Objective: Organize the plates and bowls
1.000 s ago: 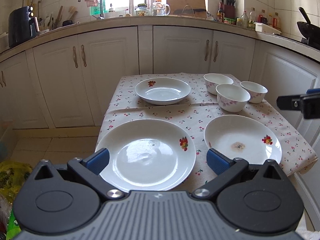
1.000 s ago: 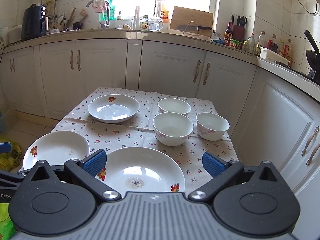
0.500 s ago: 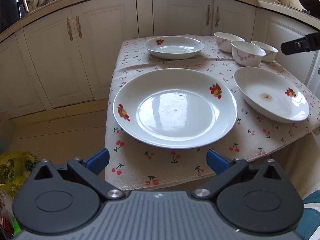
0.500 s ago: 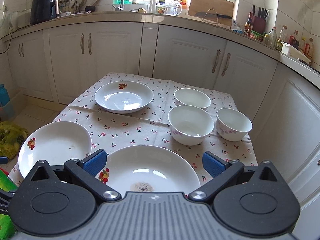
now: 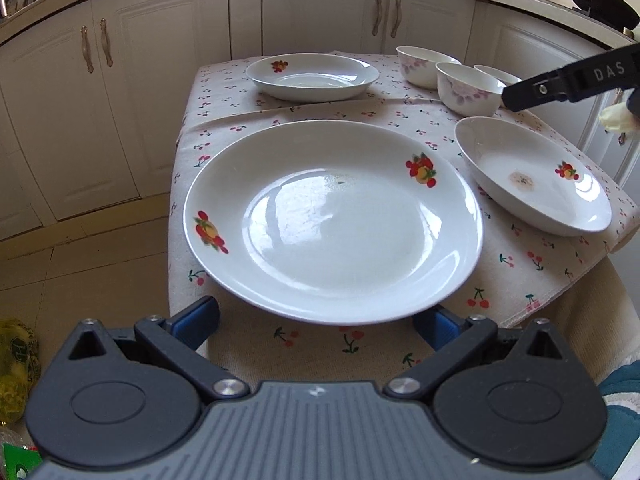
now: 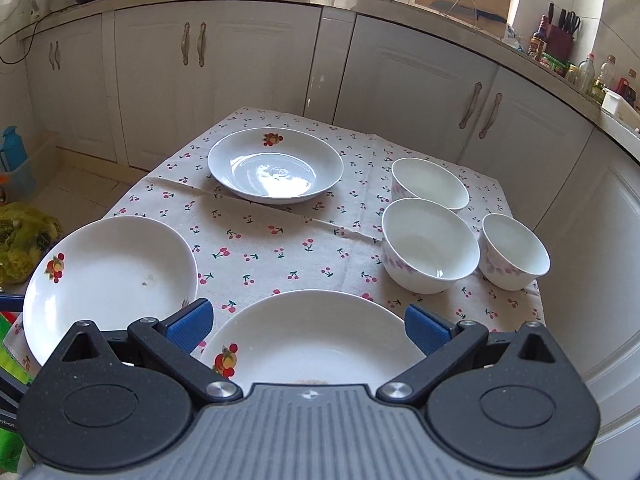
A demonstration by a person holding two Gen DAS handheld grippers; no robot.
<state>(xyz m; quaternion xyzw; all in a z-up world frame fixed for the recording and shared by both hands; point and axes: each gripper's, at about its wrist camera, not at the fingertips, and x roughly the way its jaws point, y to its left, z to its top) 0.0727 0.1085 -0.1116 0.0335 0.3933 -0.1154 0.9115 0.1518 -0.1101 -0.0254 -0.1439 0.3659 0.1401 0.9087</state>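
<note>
Three white plates with fruit prints lie on a cherry-print tablecloth (image 5: 280,112). The near-left plate (image 5: 332,220) fills the left wrist view; my left gripper (image 5: 320,318) is open just before its near rim, fingers at either side. A stained plate (image 5: 532,176) lies to the right, a third plate (image 5: 312,76) at the back. Three floral bowls (image 6: 430,244) stand at the right. My right gripper (image 6: 306,320) is open above the stained plate (image 6: 312,336); it also shows as a black bar, the right gripper (image 5: 568,80), above the bowls (image 5: 466,86).
White cabinets (image 6: 248,64) surround the small table on the far and right sides. A yellow-green bag (image 6: 20,240) lies on the floor at the left. The worktop (image 6: 520,52) carries bottles, a board and a knife block. A teal sleeve (image 5: 624,400) shows at lower right.
My left gripper has dropped and come closer to the near-left plate, whose rim now sits between the fingertips. My right gripper has risen and tilted down over the stained plate.
</note>
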